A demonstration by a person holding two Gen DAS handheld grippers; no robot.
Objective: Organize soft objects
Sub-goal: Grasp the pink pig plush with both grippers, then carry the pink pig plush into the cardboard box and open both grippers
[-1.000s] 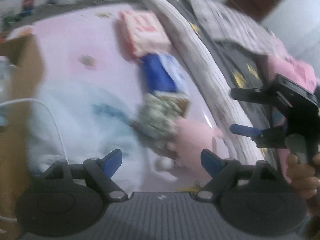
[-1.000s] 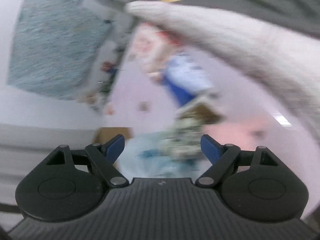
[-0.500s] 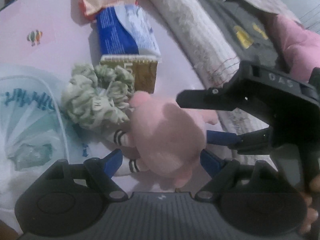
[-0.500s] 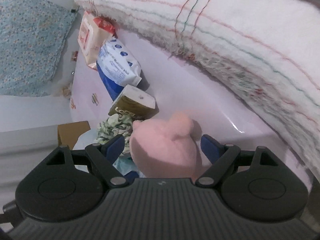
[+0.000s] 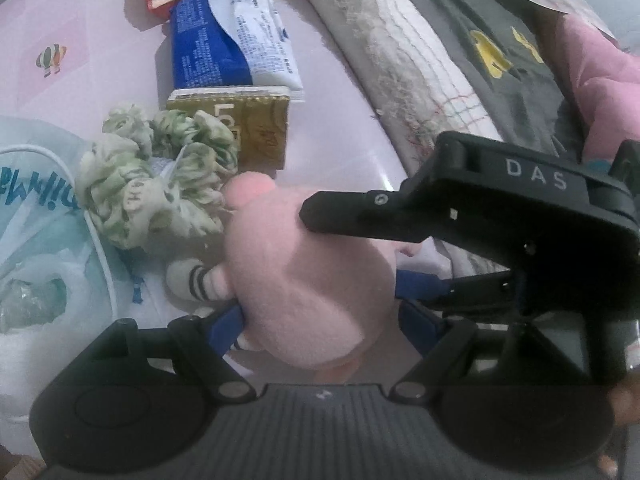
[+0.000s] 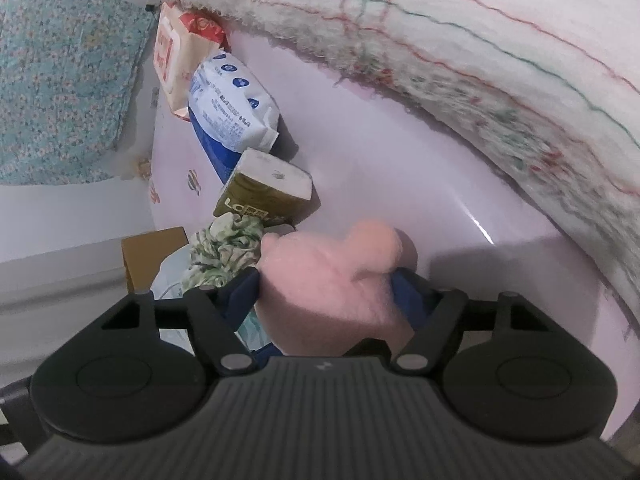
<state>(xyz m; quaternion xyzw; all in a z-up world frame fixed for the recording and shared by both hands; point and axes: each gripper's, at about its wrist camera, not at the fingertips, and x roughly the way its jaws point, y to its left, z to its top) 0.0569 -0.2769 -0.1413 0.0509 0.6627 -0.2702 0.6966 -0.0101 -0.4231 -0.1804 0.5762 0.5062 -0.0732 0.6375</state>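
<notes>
Between right gripper jaws — pink plush, both pads touching.

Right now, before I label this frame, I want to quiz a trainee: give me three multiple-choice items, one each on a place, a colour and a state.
1. Where is the green scrunchie?
A on the blanket
B beside the pink plush toy, against the gold pack
C in a box

2. What colour is the pack just beyond the gold pack?
A blue and white
B green
C black

3. How are the left gripper fingers?
A shut on nothing
B out of view
C spread either side of the toy

Answers:
1. B, it sits between those two.
2. A, the blue-and-white pack abuts the gold one.
3. C, a blue finger shows on each side.
</notes>
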